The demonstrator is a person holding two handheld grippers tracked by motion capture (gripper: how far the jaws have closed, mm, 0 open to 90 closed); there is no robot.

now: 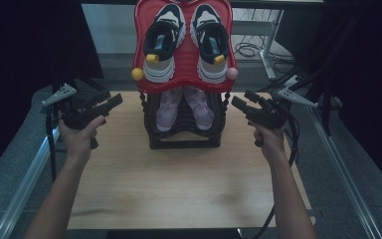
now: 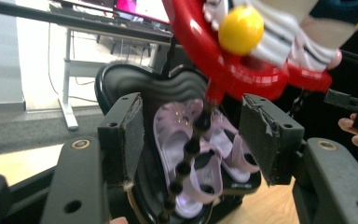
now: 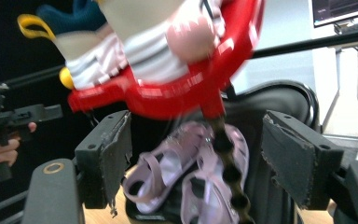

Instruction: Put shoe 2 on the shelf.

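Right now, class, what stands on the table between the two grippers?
In the high view, the two-tier shoe rack stands between the left gripper and right gripper; its black lower tier holds lilac sandals.

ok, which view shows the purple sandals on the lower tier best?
The right gripper view: the purple sandals sit large between its open jaws, straps visible. The left gripper view shows them partly behind the beaded post. The high view shows just their toes under the red tray.
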